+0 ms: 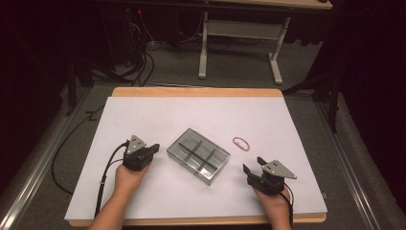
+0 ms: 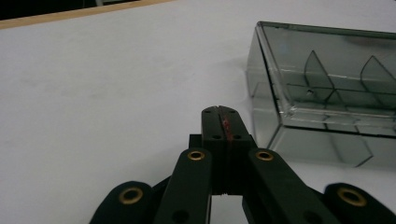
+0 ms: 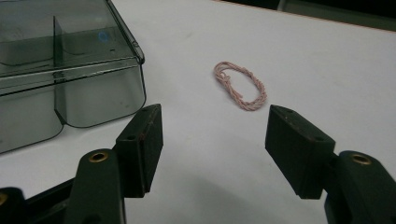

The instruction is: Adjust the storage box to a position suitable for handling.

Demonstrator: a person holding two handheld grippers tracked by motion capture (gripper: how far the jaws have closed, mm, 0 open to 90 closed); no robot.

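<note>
On the white table (image 1: pixel 143 115), the right gripper (image 1: pixel 252 168) sits with jaws spread toward a pink cord loop (image 3: pixel 240 85); the left gripper (image 2: pixel 220 112), jaws pressed together, rests beside the clear divided box (image 1: pixel 198 155), open surface around both.

Lab-like room; white-topped table (image 1: pixel 143 115), tangled cables (image 1: pixel 139 62) on grey carpet, black curtains (image 1: pixel 28 57)

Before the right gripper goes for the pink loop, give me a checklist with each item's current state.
1. Right gripper open: ok, jaws wide apart.
2. Pink cord loop free on the table, apart from the box: ok.
3. Loop lined up ahead between the jaws: ok.
4. Left gripper out of the way, shut, left of the box: ok.
5. Clear compartment box lid open: cannot tell.
</note>
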